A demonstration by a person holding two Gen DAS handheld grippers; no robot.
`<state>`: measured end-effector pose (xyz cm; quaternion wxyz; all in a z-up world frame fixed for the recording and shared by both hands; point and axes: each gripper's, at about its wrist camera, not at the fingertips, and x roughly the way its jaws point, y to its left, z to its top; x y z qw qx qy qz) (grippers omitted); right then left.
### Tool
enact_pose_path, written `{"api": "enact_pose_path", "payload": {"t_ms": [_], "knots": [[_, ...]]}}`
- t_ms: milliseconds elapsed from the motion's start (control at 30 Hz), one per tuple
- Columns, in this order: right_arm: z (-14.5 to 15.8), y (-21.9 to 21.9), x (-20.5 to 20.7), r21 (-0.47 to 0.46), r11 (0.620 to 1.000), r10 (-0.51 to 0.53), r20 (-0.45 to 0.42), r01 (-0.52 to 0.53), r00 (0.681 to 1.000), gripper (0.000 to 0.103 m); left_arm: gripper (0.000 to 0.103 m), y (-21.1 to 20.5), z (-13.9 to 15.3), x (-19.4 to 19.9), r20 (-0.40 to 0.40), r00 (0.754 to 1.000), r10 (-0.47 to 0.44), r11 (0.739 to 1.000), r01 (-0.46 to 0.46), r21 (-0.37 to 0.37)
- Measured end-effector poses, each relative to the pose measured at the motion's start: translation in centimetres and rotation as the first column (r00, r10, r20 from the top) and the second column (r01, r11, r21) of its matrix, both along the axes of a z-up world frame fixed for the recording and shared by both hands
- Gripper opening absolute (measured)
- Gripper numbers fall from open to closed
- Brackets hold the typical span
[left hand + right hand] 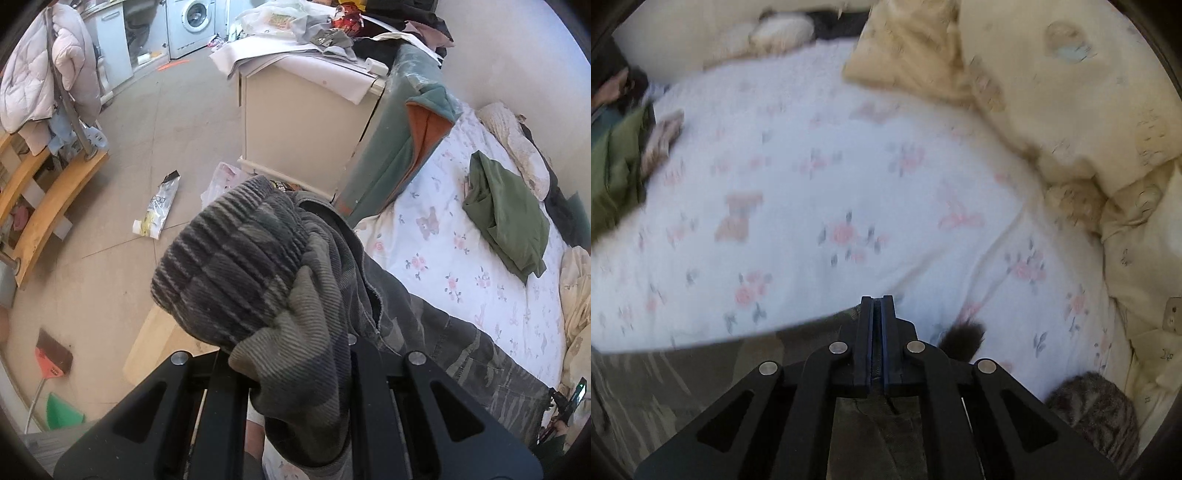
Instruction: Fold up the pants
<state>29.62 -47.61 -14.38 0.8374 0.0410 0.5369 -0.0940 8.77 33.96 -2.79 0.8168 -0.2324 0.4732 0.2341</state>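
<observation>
The pants [280, 280] hang bunched over the left claw [295, 362], its fingers hidden under the ribbed waistband, so whether it grips or merely carries the cloth I cannot tell; the rest trails down to the bed [461, 258]. The right claw [877, 332] is pinched tight on a camouflage edge of the same pants. The risk, I judge, is the heap sliding off the left claw toward the floor [147, 147], or the legs twisting before they lie flat. The floral sheet offers open room between a green garment [506, 218] and cream quilt [1071, 110]; a cat [1097, 406] lies near.
</observation>
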Motion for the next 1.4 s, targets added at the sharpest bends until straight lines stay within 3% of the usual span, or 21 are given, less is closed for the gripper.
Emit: {"api": "enact_pose_path", "payload": {"t_ms": [67,133,167,267,367,433,500,567,600,700,767,800,867,933,1000,1133,1233,1300,1400], "knots": [[1.1,-0.4,-1.0,0.014,1.0,-0.008,0.033,0.007,0.999,0.017,0.009,-0.4,0.3,0.1,0.007,1.0,-0.014,1.0,0.014,0.01],[2.9,-0.7,-2.2,0.0,1.0,-0.028,0.069,0.028,0.997,0.063,0.009,-0.6,0.5,0.1,0.015,1.0,-0.026,1.0,0.026,0.017],[3.7,-0.6,-2.7,-0.009,0.999,-0.03,0.076,0.031,0.997,0.067,0.009,-0.7,0.7,0.1,0.02,0.999,-0.033,0.999,0.032,0.018],[5.0,0.3,-4.5,0.088,0.996,0.012,0.07,-0.018,0.997,0.066,0.009,-0.9,0.9,0.2,0.035,0.998,-0.043,0.999,0.043,0.008],[2.6,2.7,-6.0,0.304,0.948,0.103,-0.024,-0.091,0.994,0.059,0.009,-1.1,1.1,0.3,0.047,0.998,-0.05,0.999,0.05,-0.004],[-0.2,4.1,-6.5,0.228,0.969,0.126,-0.132,-0.093,0.983,0.055,0.009,-1.3,1.3,0.2,0.056,0.997,-0.054,0.998,0.055,-0.007],[-3.3,3.9,-6.9,0.055,0.994,0.101,-0.242,-0.09,0.965,0.052,0.009,-1.5,1.6,0.0,0.066,0.996,-0.063,0.998,0.064,-0.006],[-3.6,2.1,-7.3,0.073,0.997,0.045,-0.221,-0.029,0.974,0.038,0.009,-1.8,1.8,-0.2,0.07,0.995,-0.071,0.997,0.071,0.003],[-3.0,1.5,-7.4,0.04,0.999,-0.012,-0.225,0.021,0.974,0.023,0.009,-1.8,1.9,-0.3,0.073,0.994,-0.077,0.997,0.076,0.005],[0.5,3.8,-7.7,-0.054,0.998,-0.036,-0.161,0.027,0.986,0.03,0.009,-1.8,2.0,-0.6,0.084,0.992,-0.089,0.996,0.09,-0.007],[2.9,7.7,-8.0,0.09,0.995,0.056,-0.083,-0.049,0.995,0.03,0.009,-1.4,1.9,-0.8,0.095,0.992,-0.084,0.996,0.088,-0.034],[4.0,10.8,-8.4,0.225,0.967,0.126,-0.028,-0.117,0.992,0.03,0.009,-1.2,1.9,-0.9,0.098,0.992,-0.081,0.995,0.086,-0.046],[5.0,16.6,-9.2,0.38,0.9,0.217,0.036,-0.214,0.976,0.03,0.009,-0.9,1.7,-1.0,0.099,0.992,-0.078,0.994,0.085,-0.067],[5.3,23.0,-10.3,0.486,0.822,0.292,0.088,-0.297,0.952,0.03,0.009,-0.9,1.6,-1.1,0.097,0.992,-0.084,0.993,0.091,-0.074],[4.8,29.8,-11.3,0.595,0.72,0.364,0.112,-0.356,0.925,0.03,0.009,-1.0,1.5,-1.2,0.094,0.991,-0.098,0.991,0.106,-0.078],[2.5,44.1,-13.2,0.735,0.541,0.502,0.108,-0.409,0.858,0.03,0.009,-0.9,1.4,-1.3,0.093,0.989,-0.117,0.989,0.125,-0.078],[0.9,52.2,-14.1,0.79,0.444,0.574,0.11,-0.422,0.811,0.029,0.009,-1.4,1.0,-1.0,0.076,0.984,-0.159,0.985,0.164,-0.062],[-0.9,57.3,-15.1,0.787,0.432,0.639,0.077,-0.44,0.765,0.026,0.009,-2.2,0.8,-0.3,0.072,0.977,-0.202,0.976,0.207,-0.064],[-3.9,61.7,-16.6,0.709,0.511,0.703,-0.019,-0.486,0.711,0.02,0.009,-4.4,0.1,1.0,0.035,0.955,-0.293,0.954,0.295,-0.058]]}}
